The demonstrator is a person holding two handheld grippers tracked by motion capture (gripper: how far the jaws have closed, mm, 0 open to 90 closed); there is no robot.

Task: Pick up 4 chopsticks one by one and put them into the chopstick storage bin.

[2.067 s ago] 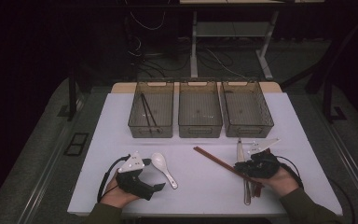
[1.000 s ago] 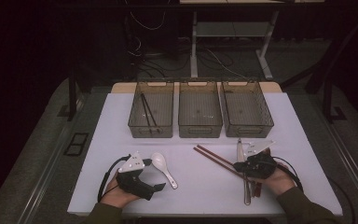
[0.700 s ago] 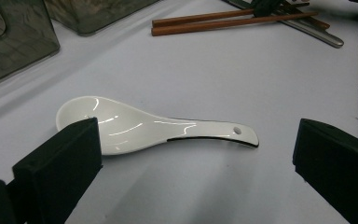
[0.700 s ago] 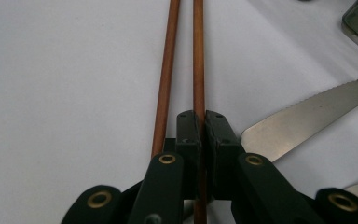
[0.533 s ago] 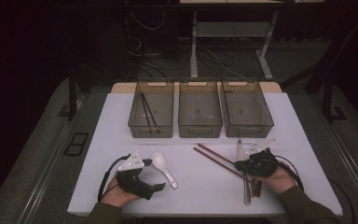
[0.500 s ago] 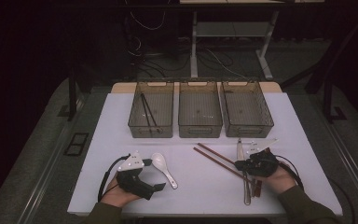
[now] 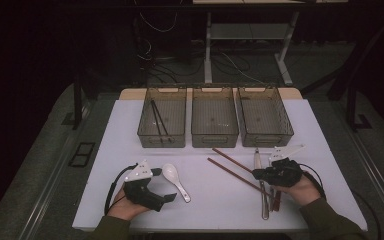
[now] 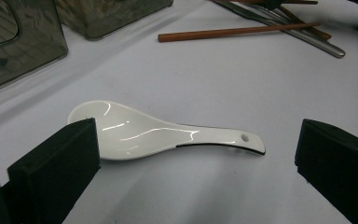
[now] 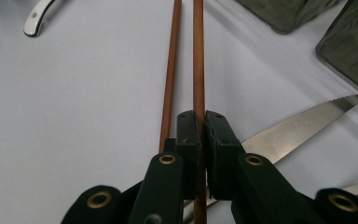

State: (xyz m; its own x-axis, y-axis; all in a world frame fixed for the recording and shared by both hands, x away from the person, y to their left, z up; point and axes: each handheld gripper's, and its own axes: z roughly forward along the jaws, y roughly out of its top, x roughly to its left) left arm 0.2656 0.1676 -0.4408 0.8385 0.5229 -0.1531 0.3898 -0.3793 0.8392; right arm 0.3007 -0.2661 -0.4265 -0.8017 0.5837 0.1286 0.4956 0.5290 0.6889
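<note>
Chopstick (image 9: 198, 56) is lying on the white surface (image 7: 215, 200) beside its twin (image 9: 170, 70), with the right gripper (image 9: 202, 122) pinching it between pressed jaws. Left gripper (image 7: 167, 198) is resting wide open around a white spoon (image 8: 158, 135).

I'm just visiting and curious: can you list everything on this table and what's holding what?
bins: three, smoky clear, in a row at the table's far side.
dark chopsticks: two, in the left bin.
table: one, white.
spoon: one, white ceramic, lying between the open left claw's jaws.
brown chopsticks: two, right of centre; one is clamped.
knife: one, silver, serrated, beside the chopsticks.
left claw: black, open.
right claw: black, shut on one chopstick.
hands: two, at the near edge.
</note>
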